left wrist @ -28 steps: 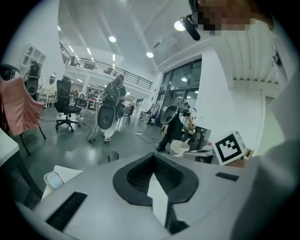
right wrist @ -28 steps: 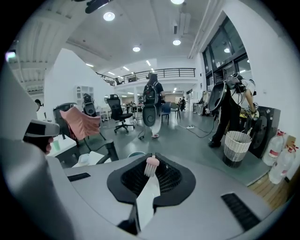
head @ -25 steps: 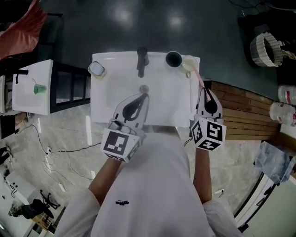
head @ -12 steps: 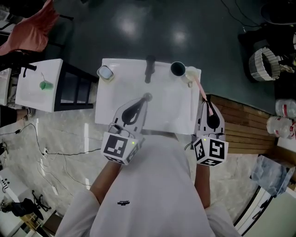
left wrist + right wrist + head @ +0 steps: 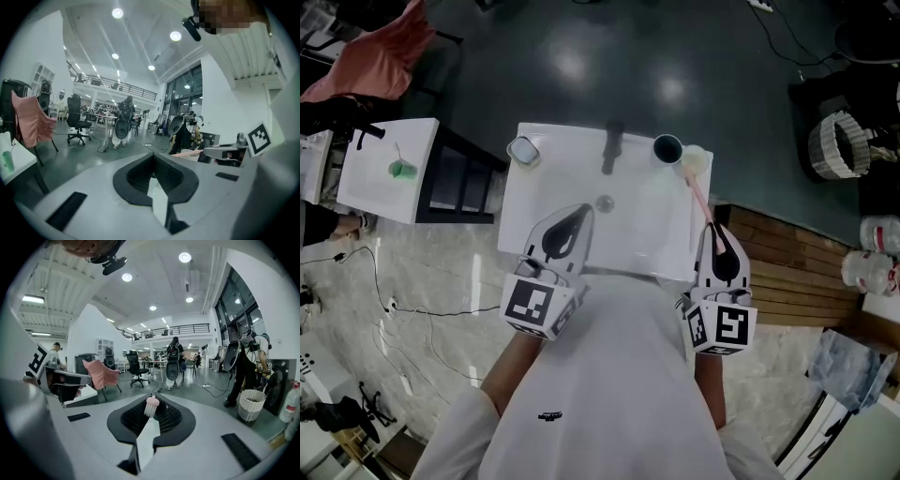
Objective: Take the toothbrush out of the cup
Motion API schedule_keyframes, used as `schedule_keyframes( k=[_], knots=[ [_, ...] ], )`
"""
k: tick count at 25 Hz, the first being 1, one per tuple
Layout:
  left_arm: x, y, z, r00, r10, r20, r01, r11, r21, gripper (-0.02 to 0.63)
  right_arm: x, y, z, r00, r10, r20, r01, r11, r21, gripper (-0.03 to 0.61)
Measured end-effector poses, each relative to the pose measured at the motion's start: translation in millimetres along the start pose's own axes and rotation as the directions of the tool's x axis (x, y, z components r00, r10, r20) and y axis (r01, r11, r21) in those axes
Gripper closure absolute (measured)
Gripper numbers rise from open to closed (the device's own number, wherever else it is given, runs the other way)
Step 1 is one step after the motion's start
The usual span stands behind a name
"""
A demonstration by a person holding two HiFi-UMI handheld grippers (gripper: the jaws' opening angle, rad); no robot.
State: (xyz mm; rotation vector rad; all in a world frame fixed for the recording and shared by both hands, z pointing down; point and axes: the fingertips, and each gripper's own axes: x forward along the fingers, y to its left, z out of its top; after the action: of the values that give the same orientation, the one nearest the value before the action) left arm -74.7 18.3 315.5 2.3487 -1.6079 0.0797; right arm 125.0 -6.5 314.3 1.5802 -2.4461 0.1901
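A dark cup [image 5: 667, 147] stands on the back rim of the white sink [image 5: 647, 220], right of the faucet. The pink toothbrush [image 5: 699, 195] is outside the cup, slanting over the sink's right edge. My right gripper [image 5: 712, 229] is shut on its handle. In the right gripper view the bristled head [image 5: 151, 405] sticks out just past the closed jaws of that gripper [image 5: 152, 414]. My left gripper [image 5: 581, 212] hovers over the sink's front half, shut, with nothing in it. The left gripper view shows its jaws [image 5: 152, 158] together and only the room beyond.
A faucet [image 5: 612, 147] and a drain [image 5: 604, 202] sit mid-sink; a second small cup [image 5: 523, 150] is at its back left and a pale object [image 5: 696, 157] beside the dark cup. Left stands a white table [image 5: 366, 187] with a green item, right a wooden platform [image 5: 787, 248].
Both grippers have risen and drawn back toward the person, the right one carrying the toothbrush with it. The head view has shifted, so the sink sits lower in the picture.
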Motion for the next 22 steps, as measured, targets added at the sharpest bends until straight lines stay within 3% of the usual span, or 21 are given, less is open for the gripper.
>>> schedule_keyframes(
  k=[22],
  knots=[
    [-8,1,-4,1.000,0.013,-0.014,-0.014,1.000,-0.003,0.612,-7,15,9,0.999,0.031,0.016,-0.031,0.999,-0.011,0.561]
  ],
)
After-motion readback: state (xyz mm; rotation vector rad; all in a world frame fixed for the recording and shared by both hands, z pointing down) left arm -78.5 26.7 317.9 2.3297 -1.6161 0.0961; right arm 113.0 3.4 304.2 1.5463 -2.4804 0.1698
